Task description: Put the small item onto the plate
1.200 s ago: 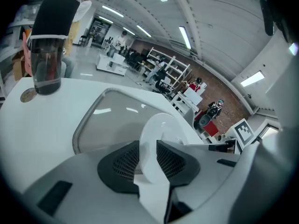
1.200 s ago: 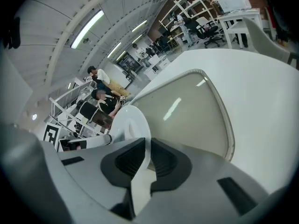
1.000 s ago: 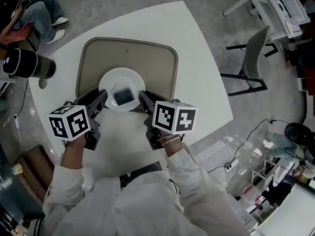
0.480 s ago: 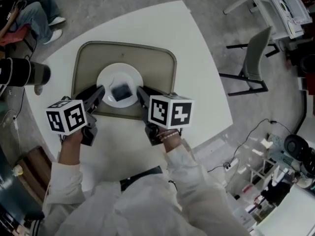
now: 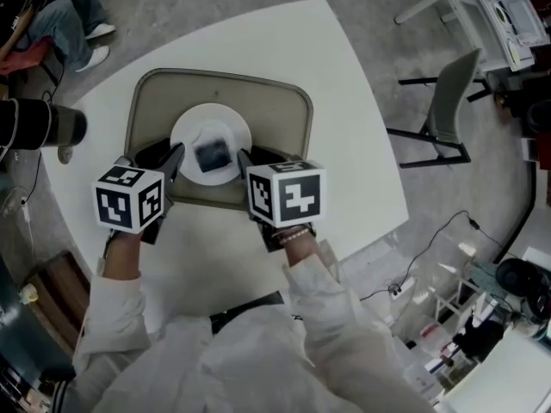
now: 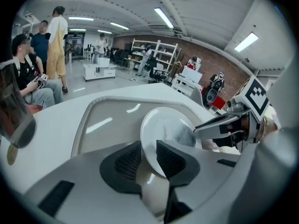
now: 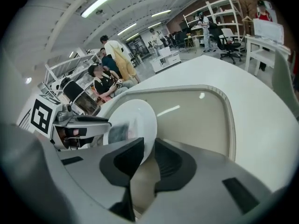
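A white plate is over the beige tray, and a small dark square item lies on it. My left gripper is shut on the plate's left rim. Across from it, my right gripper is shut on the right rim. In the left gripper view the plate stands edge-on between the mesh pads of my left gripper, with the tray behind. In the right gripper view the plate runs between the pads of my right gripper, and the item shows as a grey blur.
The tray lies on a white table with rounded corners. A black cylinder sits at the table's left edge. A grey chair stands to the right. A seated person is at the top left.
Both grippers and the plate between them have shifted a little farther away from me over the tray. The item stays on the plate.
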Demonstrator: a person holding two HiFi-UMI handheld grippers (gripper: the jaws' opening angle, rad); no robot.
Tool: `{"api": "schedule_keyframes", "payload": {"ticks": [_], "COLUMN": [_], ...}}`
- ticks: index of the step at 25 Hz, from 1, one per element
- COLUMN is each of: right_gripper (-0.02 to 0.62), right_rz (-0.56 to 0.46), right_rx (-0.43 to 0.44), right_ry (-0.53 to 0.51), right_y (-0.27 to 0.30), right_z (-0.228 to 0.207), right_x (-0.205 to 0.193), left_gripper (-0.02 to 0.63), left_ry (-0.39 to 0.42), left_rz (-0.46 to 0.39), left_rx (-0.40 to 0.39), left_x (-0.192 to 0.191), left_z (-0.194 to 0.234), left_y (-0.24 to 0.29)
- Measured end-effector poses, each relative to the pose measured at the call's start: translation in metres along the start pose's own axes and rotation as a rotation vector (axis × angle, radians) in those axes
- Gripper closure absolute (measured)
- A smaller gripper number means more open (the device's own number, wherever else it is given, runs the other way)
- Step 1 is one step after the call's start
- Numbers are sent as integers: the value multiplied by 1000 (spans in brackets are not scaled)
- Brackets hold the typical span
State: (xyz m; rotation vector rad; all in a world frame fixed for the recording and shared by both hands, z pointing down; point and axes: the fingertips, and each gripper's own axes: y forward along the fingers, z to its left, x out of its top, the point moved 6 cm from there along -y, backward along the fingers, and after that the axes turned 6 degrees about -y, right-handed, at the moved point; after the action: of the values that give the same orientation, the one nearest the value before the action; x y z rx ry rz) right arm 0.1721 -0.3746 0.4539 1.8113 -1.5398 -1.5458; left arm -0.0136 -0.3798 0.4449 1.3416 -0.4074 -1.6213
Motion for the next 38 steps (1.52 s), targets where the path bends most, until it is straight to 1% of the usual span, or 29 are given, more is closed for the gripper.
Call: {"api": "schedule_keyframes", "payload": {"ticks": [3,5,10,15,20,24,28,32,38], "right_gripper": [528,525,522,520,520,520,522,523,549], "right_rz": [10,7,-3,-17,-36,-81,-137,-206,-310], "right_rx": [-38,-53,-51,-35,-31,-3,-17,-28,-14], "right_ry": [-69,-97,-110,-112,-136,-142,-148,-157,-169], "right_y": [0,0,0,0,-2,-12,-30,-52,-84], "right_z": [1,2,3,3,8,13,20,36,70], "right_x": [1,1,1,1,-1,0,2,0,-10], "left_gripper": [500,500,500,500,500,500,500,500,502], "left_ry": [4,1,6,78,102,123,141,182,201], "left_rz": [1,6,3,-2,-14,-22,-60,-88,-148], "left_rx": [6,12,20,54,85,82,63,29,-19], "left_x": [0,-2,-4,-1,-3,0,4,5,-5], "left_z": [0,0,1,-2,2,-1,-12,-29,-43], "left_y": [3,4,3,0,-7,-19,-36,-56,-95]}}
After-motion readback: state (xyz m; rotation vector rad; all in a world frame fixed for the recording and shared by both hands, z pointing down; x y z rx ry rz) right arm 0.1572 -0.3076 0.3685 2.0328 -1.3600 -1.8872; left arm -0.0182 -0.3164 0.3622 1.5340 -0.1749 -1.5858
